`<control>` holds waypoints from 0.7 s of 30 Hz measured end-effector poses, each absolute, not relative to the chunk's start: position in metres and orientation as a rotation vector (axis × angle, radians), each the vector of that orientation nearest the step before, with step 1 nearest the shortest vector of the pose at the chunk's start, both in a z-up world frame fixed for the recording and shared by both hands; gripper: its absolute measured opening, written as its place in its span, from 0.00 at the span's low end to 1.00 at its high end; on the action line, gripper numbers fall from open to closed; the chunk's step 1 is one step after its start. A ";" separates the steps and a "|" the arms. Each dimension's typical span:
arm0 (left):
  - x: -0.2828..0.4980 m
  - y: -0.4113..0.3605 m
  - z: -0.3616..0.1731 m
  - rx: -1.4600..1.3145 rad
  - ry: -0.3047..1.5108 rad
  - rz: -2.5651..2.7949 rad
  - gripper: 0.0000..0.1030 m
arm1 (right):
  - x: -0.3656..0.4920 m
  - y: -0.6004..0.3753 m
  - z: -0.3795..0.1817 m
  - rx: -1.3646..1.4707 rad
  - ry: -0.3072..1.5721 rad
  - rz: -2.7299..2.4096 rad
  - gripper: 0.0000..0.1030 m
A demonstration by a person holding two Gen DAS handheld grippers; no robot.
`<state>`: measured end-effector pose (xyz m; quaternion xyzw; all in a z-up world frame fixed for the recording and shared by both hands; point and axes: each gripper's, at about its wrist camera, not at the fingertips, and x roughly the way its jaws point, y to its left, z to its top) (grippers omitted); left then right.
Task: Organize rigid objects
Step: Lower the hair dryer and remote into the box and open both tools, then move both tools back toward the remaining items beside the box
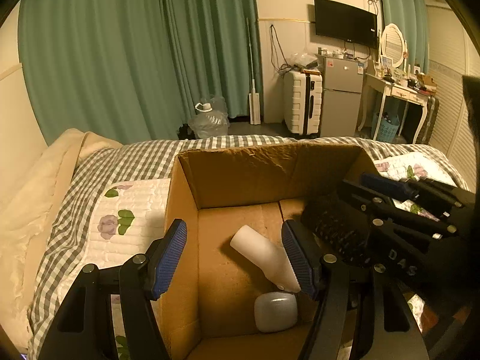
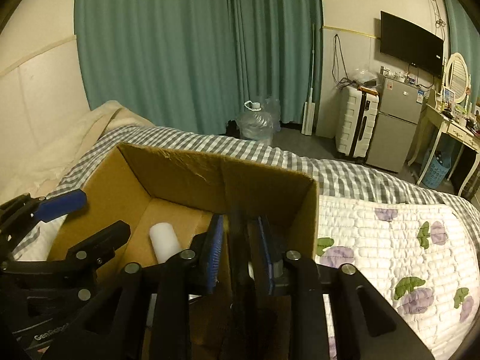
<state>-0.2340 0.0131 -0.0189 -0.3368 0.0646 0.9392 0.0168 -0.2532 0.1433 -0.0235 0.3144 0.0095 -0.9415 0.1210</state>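
Left gripper (image 1: 234, 228) hangs released and empty, its jaws wide, one finger outside the box's left wall over the flowered quilt (image 1: 132, 210) and the other inside, just beside a white bottle (image 1: 261, 255). That bottle lies on its side on the floor of the cardboard box (image 1: 183, 210), and a small pale rounded case (image 1: 275, 312) rests by the near wall, touching or almost touching the bottle's near end; both look already put away. To the right, the right gripper (image 1: 369, 198) reaches in over the right wall with a dark flat object (image 1: 330, 228) low in the far right corner, probably so that it settles clear of the bottle. From the right wrist, that dark object stands on edge between the blue pads (image 2: 217, 249), and a sliver of cardboard shows beside it, so the grip looks let go rather than clenched, though the dim light leaves some doubt. It sits close to the box's right wall, whose top edge is near the right finger. Open room lies on the middle of the floor and along the far wall. Lifting straight up looks the safest way out for either tool, since the walls and the other gripper crowd both sides.
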 end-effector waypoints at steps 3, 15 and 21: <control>-0.226 0.011 -0.010 -1.035 0.193 2.926 0.67 | -0.242 0.150 -0.007 0.893 0.023 -2.782 0.54; -0.142 0.004 0.060 -0.902 0.146 2.973 0.71 | -0.146 0.169 0.088 0.824 0.126 -2.880 0.83; -0.099 0.003 0.080 -0.846 0.137 2.998 0.71 | -0.091 0.180 0.109 0.804 0.198 -2.909 0.94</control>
